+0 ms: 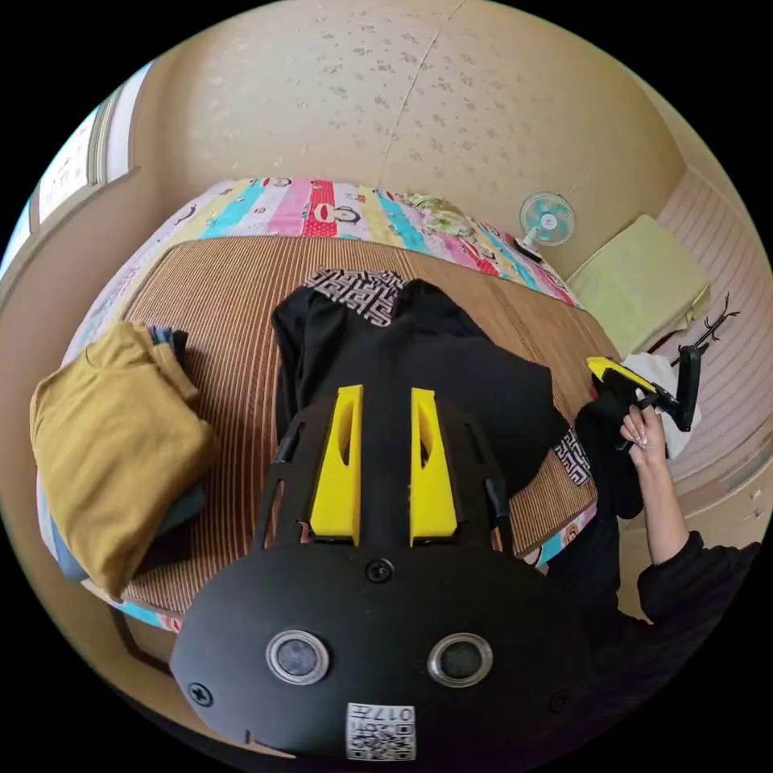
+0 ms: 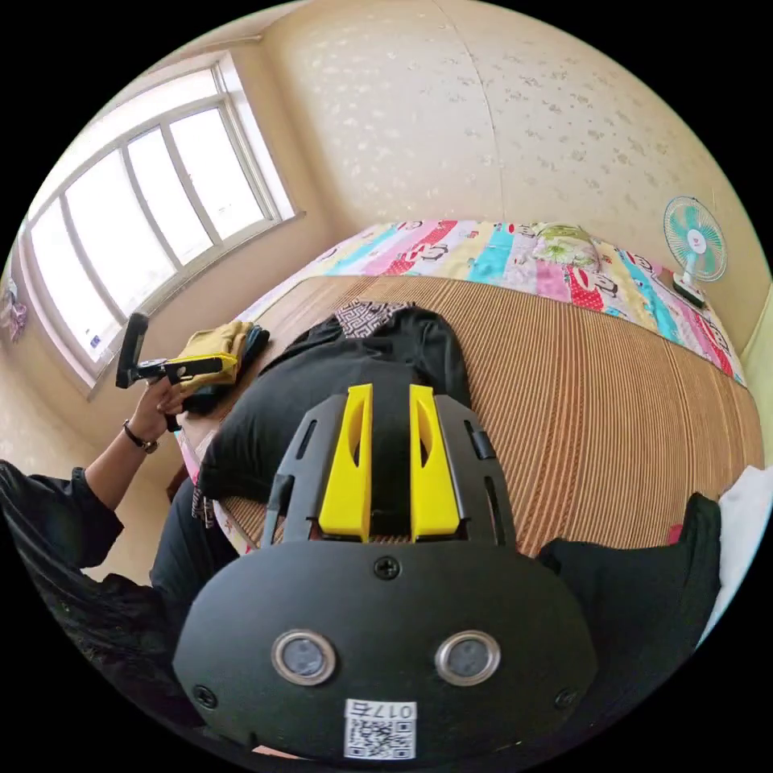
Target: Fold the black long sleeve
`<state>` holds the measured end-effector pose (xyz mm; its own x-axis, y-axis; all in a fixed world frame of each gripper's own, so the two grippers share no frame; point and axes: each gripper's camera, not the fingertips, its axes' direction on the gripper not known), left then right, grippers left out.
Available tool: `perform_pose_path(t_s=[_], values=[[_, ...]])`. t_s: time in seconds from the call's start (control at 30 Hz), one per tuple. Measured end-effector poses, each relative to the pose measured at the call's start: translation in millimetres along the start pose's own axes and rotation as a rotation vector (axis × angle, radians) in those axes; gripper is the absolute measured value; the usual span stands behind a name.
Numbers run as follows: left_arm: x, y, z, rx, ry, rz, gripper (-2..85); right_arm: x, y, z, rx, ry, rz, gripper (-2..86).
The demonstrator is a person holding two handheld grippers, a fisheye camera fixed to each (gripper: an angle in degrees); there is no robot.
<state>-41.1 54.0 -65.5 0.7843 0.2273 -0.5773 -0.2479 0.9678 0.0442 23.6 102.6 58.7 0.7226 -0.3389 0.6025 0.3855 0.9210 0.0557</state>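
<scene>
One mustard garment (image 1: 113, 435) tops a pile at 9 o'clock in the left gripper view. One black long sleeve (image 1: 419, 362) lies bunched at centre on the bed's (image 1: 225, 282) ribbed mat, patterned trim at collar and hem. The left hand-held gripper (image 1: 385, 394) hovers, jaws apart, gripping nothing. One fan (image 1: 547, 219) stands at 2 o'clock.

The right gripper view adds one window (image 2: 153, 217) at 10 o'clock; the right hand-held gripper (image 2: 390, 390) likewise stands apart, empty.

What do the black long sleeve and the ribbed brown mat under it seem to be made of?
Black long sleeve: soft matte fabric, probably a knit, since it drapes and creases; its patterned trim looks woven. Brown mat: likely bamboo or rattan strips, judging by the fine parallel ribs and slight sheen.
</scene>
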Motion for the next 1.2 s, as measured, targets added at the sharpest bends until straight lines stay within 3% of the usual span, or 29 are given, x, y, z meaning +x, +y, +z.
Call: perform_pose_path(t_s=[0.13,0.2,0.3,0.43,0.5,0.6,0.67,0.7,0.8,0.9,0.97,1.0,1.07,1.13,1.2], values=[[-28,80,15,-0.118,-0.082,-0.096,9.8,-7,75,88,-0.217,-0.022,0.125,7.1],[-42,91,8,-0.129,-0.048,-0.071,9.4,-10,92,76,-0.128,-0.024,0.142,5.9],[-78,76,-20,-0.216,-0.131,-0.102,8.3,-3,85,68,-0.246,-0.001,0.215,4.0],[-138,58,-96,-0.026,-0.386,-0.265,5.3,-7,49,36,-0.064,0.02,0.153,7.0],[-150,54,-125,0.085,-0.313,-0.314,9.2,-10,31,44,-0.083,-0.028,0.114,8.1],[-134,46,-131,0.197,-0.026,-0.22,9.8,-36,20,72,-0.185,-0.192,-0.007,9.6],[-108,35,-111,0.135,0.044,-0.111,9.7,-60,32,104,-0.35,-0.072,-0.096,8.7],[-87,28,-95,0.072,0.031,-0.034,9.6,-71,45,104,-0.295,0.011,-0.143,7.7],[-50,26,-76,0.041,0.007,0.068,9.3,-55,63,81,-0.357,0.077,0.027,5.3],[-34,24,-51,-0.002,0.173,0.096,8.6,-23,88,47,-0.456,0.086,0.213,4.3],[-23,23,-15,-0.14,0.223,0.081,7.5,-8,107,27,-0.463,0.115,0.277,4.2],[-16,28,15,-0.289,0.216,0.062,6.4,0,115,18,-0.473,0.123,0.311,4.3],[-10,37,6,-0.231,0.232,0.056,5.1,8,120,11,-0.522,0.131,0.36,4.6],[4,40,-6,-0.325,0.193,0.148,5.2,0,111,5,-0.602,0.203,0.361,5.7],[-1,43,-29,-0.299,0.188,0.152,5.3,-22,101,-8,-0.526,0.288,0.297,6.8]])
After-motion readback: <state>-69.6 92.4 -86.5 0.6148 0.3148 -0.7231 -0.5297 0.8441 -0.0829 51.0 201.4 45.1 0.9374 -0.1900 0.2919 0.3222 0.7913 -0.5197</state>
